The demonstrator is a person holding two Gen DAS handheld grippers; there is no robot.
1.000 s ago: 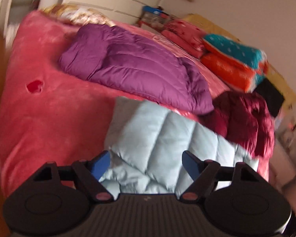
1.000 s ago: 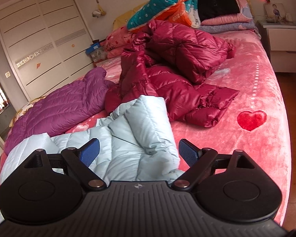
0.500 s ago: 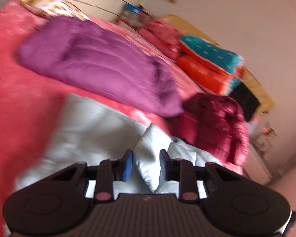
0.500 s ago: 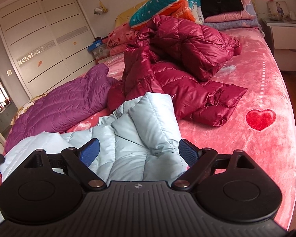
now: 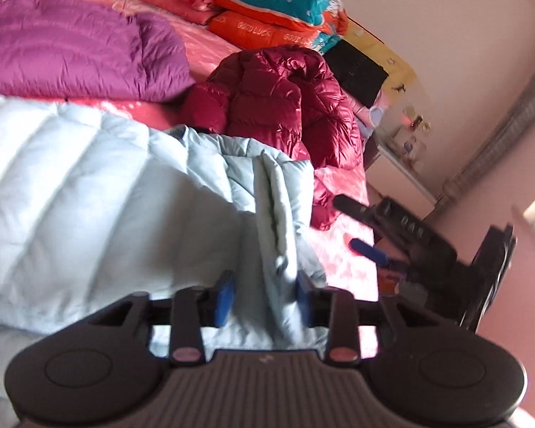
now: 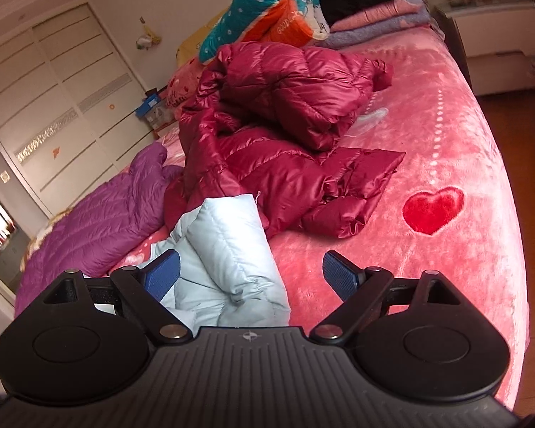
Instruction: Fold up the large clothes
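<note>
The left gripper (image 5: pixel 264 297), wide open a second ago, now pinches a fold of the pale blue down jacket (image 5: pixel 89 192), which lies on the pink bed (image 6: pixel 446 149) beside the crimson jacket (image 6: pixel 285 135); folding has begun. To its right, the right gripper (image 6: pixel 249 273) hovers unclenched, grasping nothing.

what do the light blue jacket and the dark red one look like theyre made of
Light blue jacket: seemingly a matte woven shell over puffy fill, shown by stitched quilted channels. Dark red jacket: likely glossy nylon-type shell with similar fill, shown by bright highlights on its quilted puffs.
</note>
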